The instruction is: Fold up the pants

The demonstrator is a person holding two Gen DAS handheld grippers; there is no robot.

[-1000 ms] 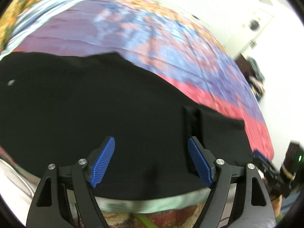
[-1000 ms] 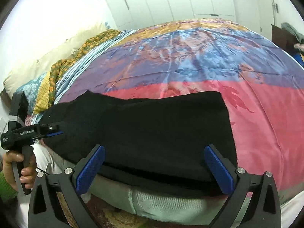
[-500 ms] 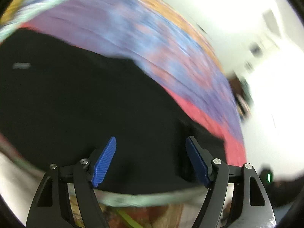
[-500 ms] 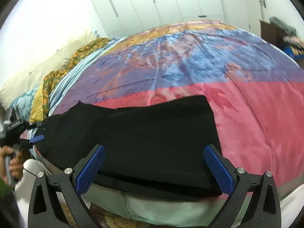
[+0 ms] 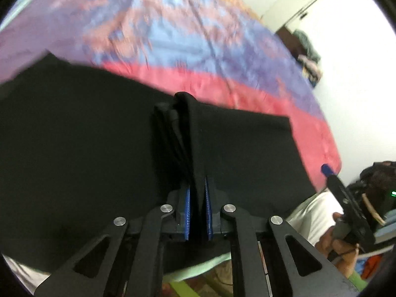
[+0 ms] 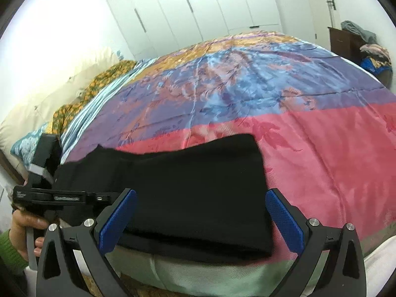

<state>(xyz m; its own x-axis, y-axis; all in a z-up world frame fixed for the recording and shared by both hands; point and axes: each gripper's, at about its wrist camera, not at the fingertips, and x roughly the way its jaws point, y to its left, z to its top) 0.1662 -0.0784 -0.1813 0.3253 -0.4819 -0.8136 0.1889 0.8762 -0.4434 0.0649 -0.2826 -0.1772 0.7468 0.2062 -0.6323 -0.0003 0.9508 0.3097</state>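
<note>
Black pants (image 6: 193, 188) lie flat along the near edge of the bed, folded lengthwise. In the left wrist view my left gripper (image 5: 198, 198) is shut on a pinched ridge of the pants (image 5: 86, 148) near their middle, and the fabric stands up between the blue pads. My right gripper (image 6: 201, 216) is open and empty, hovering just above the pants' near edge at the leg end. The left gripper shows in the right wrist view (image 6: 101, 196) at the far left, and the right gripper shows at the right edge of the left wrist view (image 5: 329, 170).
The bed has a shiny quilt (image 6: 247, 94) in pink, purple, blue and orange bands. Pillows (image 6: 49, 104) lie at the left end. White wardrobes (image 6: 198, 12) stand behind. A dark chair with clothes (image 6: 358, 42) stands at the far right.
My left gripper has moved in and shut on a fold of the pants; it was open before. The right gripper has stayed open, with the view drawn back slightly.
</note>
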